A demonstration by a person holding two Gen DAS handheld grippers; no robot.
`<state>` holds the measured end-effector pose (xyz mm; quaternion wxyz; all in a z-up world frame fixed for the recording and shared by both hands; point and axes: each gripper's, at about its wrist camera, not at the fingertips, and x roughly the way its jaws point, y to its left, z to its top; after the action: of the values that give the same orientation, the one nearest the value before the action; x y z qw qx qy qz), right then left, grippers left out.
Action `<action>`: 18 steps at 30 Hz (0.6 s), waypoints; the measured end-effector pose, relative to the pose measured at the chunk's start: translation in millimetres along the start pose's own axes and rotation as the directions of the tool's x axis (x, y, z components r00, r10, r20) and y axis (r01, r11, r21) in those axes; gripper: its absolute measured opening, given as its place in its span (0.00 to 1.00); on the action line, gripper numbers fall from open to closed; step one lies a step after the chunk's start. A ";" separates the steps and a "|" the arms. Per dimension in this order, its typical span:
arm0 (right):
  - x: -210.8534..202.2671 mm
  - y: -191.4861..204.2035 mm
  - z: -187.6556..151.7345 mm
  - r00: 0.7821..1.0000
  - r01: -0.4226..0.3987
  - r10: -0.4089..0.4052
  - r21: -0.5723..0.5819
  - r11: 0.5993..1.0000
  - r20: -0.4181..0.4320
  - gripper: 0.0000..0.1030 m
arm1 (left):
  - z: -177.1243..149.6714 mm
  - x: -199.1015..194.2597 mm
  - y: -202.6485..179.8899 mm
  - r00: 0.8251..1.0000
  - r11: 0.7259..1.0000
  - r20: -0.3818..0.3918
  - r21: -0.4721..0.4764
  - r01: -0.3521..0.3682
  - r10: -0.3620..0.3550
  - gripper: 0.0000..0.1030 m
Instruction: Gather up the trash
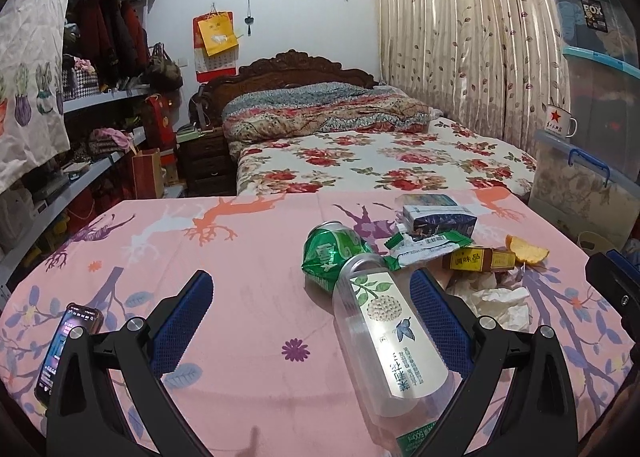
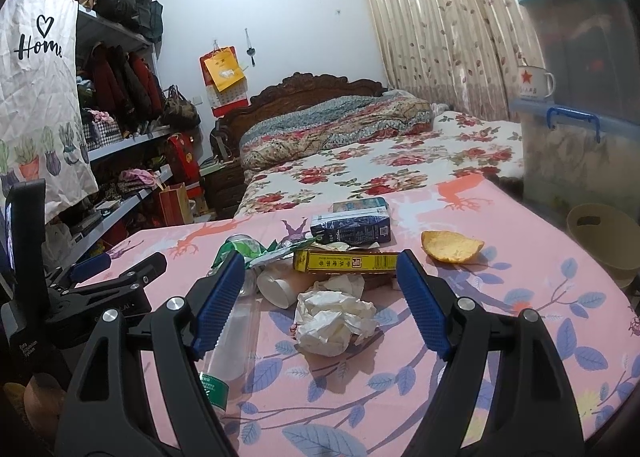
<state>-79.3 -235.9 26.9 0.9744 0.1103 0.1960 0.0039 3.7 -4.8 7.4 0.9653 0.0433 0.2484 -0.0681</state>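
A pink printed cloth (image 1: 248, 257) covers the table, its far edge meeting the bed (image 1: 384, 161) at mid-frame; bare cloth fills the left half. Trash clusters centre-right: a clear plastic bottle (image 1: 384, 337) lying flat, a crushed green can (image 1: 332, 253), a dark carton (image 2: 350, 229), a yellow box (image 2: 344, 260), crumpled tissue (image 2: 334, 321), and curved peel (image 2: 452, 246). The left gripper (image 1: 316, 317) is spread wide around the bottle; the right gripper (image 2: 320, 297) gapes over the tissue.
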 end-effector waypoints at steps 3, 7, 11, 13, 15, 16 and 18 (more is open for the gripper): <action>0.6 1.3 -0.4 1.000 0.000 0.000 -0.001 1.000 -0.002 0.76 | -1.2 1.4 -0.1 1.000 1.000 -0.012 0.001 0.013 -0.013 0.91; 0.8 0.6 -0.6 1.000 0.005 -0.005 -0.001 1.000 0.001 0.76 | -1.9 2.9 4.0 0.999 0.999 -0.037 -0.010 0.035 -0.035 0.91; 5.4 -9.2 -3.2 1.000 0.016 -0.016 0.029 0.999 -0.019 0.76 | -2.1 7.6 20.4 0.995 0.998 -0.081 -0.045 0.046 -0.050 0.91; 9.0 -17.5 -5.0 0.999 0.022 -0.019 0.061 0.998 -0.037 0.76 | -3.8 9.9 32.6 0.993 0.996 -0.107 -0.073 0.051 -0.058 0.91; 12.0 -25.6 -6.8 0.998 0.030 -0.026 0.080 0.996 -0.052 0.76 | -5.8 12.2 40.3 0.988 0.994 -0.134 -0.093 0.065 -0.077 0.91; 14.8 -29.7 -8.7 0.998 0.032 -0.026 0.092 0.995 -0.065 0.76 | -7.9 14.0 43.2 0.981 0.990 -0.159 -0.104 0.097 -0.113 0.91; 20.6 -35.7 -12.6 0.995 0.029 -0.019 0.112 0.993 -0.094 0.75 | -11.4 14.9 40.0 0.969 0.984 -0.189 -0.107 0.142 -0.160 0.91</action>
<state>-66.3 -267.0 0.0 0.9564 0.1628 0.2420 -0.0139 17.4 34.4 -7.8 0.9290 -0.0143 0.3480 -0.1253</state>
